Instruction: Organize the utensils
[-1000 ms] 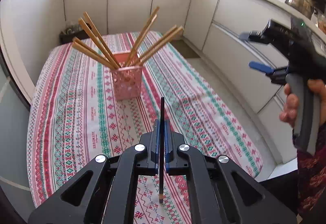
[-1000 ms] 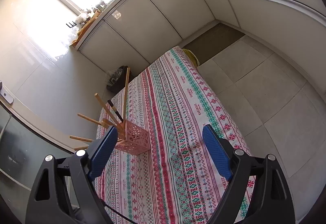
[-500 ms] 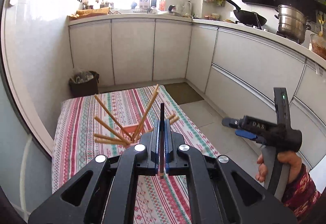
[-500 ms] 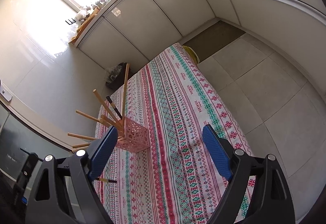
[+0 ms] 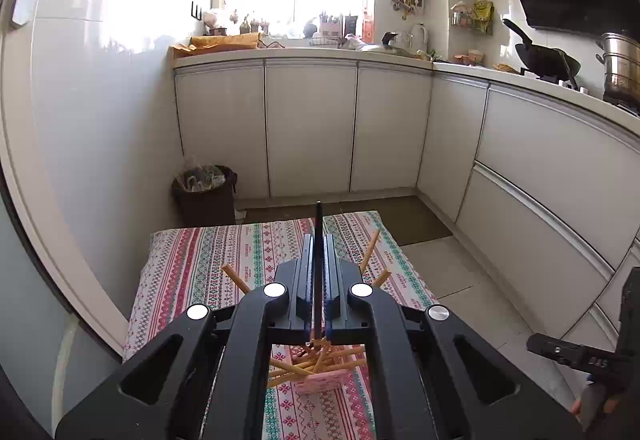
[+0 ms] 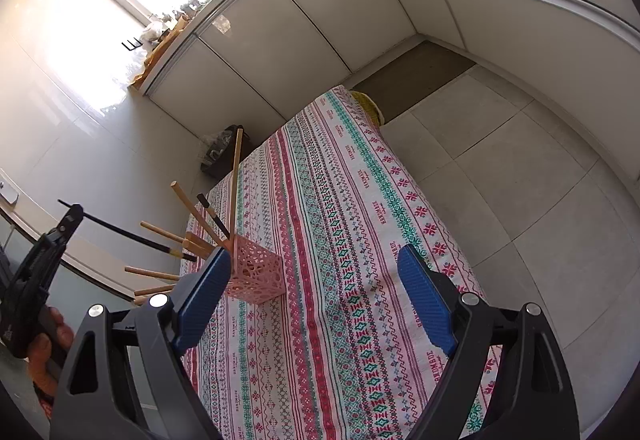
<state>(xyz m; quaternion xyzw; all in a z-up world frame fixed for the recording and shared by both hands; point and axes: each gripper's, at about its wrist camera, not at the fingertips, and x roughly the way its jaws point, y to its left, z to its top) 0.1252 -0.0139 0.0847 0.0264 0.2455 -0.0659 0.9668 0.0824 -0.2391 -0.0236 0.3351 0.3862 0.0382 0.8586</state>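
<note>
Left wrist view: my left gripper (image 5: 316, 314) pinches the black chopstick (image 5: 318, 264), long axis pointing down toward the pink holder (image 5: 322, 384) directly below; my right gripper (image 6: 314, 304) hangs spread, farther off.

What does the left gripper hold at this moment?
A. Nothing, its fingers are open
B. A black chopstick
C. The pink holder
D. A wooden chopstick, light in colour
B: the left gripper is shut on a thin black chopstick, whose lower tip points down into the pink holder among the wooden chopsticks.
</note>
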